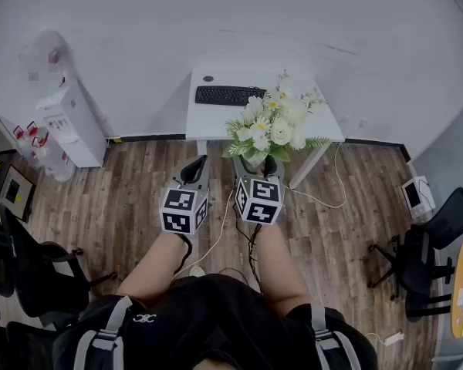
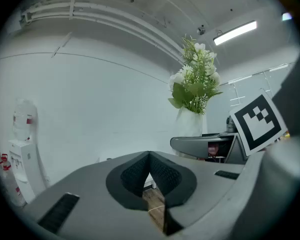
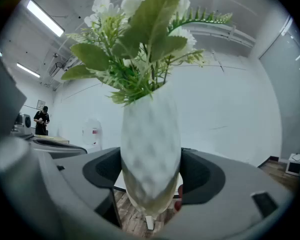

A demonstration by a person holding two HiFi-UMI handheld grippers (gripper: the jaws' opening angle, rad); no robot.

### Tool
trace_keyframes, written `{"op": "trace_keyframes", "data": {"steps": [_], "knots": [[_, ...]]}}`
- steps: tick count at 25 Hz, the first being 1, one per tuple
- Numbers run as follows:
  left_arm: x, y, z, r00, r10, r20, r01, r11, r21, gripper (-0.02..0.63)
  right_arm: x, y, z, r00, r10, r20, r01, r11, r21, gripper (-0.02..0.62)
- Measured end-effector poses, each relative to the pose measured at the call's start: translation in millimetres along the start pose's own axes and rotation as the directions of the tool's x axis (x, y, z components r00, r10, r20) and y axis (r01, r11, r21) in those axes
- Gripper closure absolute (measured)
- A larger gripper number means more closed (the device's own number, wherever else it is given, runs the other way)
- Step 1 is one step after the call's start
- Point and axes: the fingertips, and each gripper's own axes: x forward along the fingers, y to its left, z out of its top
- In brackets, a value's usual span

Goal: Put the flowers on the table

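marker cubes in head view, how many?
2. One marker cube on the left hand-held gripper; the other marker cube on the right hand-held gripper, which grips the vase. None seems hidden.

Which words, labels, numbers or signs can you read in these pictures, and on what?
None can be read.
Marker cubes: square patterns only, no letters.
Keyboard: keys too small.
Dispenser labels: blurred.
Shorts logo: too small.
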Motion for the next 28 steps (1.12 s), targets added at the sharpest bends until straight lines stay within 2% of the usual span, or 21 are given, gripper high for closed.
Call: {"op": "trace_keyframes", "data": {"steps": [11,22,28], "knots": [[2.0,11.9,-7.9,1.0,0.002,-0.005,-0.002,1.0,-0.009,0.597,8.0,3.6,-7.9,1.0,-0.003,-0.007,0.003,0.999,0.04,0.232],[16.5,28.5,-17.9,1.0,0.003,-0.018,-0.003,1.0,-0.021,0.597,24.4,5.3,-21.8,0.999,0.0,-0.033,0.0,1.0,0.018,0.23],[34.8,66.7,-17.0,1.0,-0.017,-0.01,0.017,1.0,-0.021,0.597,58.1,19.4,-19.9,0.999,-0.029,-0.026,0.029,1.0,0.01,0.23]]}}
